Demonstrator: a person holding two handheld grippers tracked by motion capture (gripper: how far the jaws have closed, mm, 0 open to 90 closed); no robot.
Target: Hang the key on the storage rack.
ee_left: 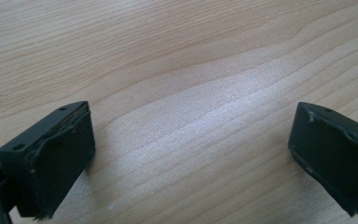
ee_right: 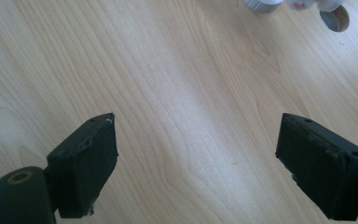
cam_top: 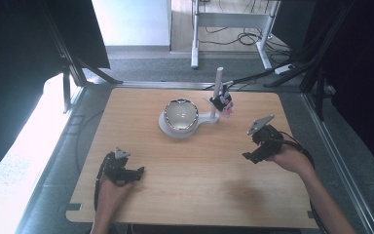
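Observation:
A shiny round bowl (cam_top: pixel 180 115) sits on a white base (cam_top: pixel 164 127) at the middle back of the wooden table (cam_top: pixel 195 195). A white post (cam_top: pixel 217 90) rises from the base's right arm, with a small black and pink object (cam_top: pixel 222 102) beside it. My left gripper (cam_top: pixel 132 173) rests low at the front left, open over bare wood (ee_left: pixel 191 154). My right gripper (cam_top: pixel 256 147) hovers at the right, open, with nothing between its black fingers (ee_right: pixel 86 163). The white base's edge (ee_right: pixel 262 3) shows at the top of the right gripper view.
A round hole (ee_right: pixel 334 17) in the tabletop lies near the base. Dark curtains and black frame legs (cam_top: pixel 73 68) flank the table. A white desk frame (cam_top: pixel 229 29) and cables (cam_top: pixel 248 38) lie on the floor beyond the far edge.

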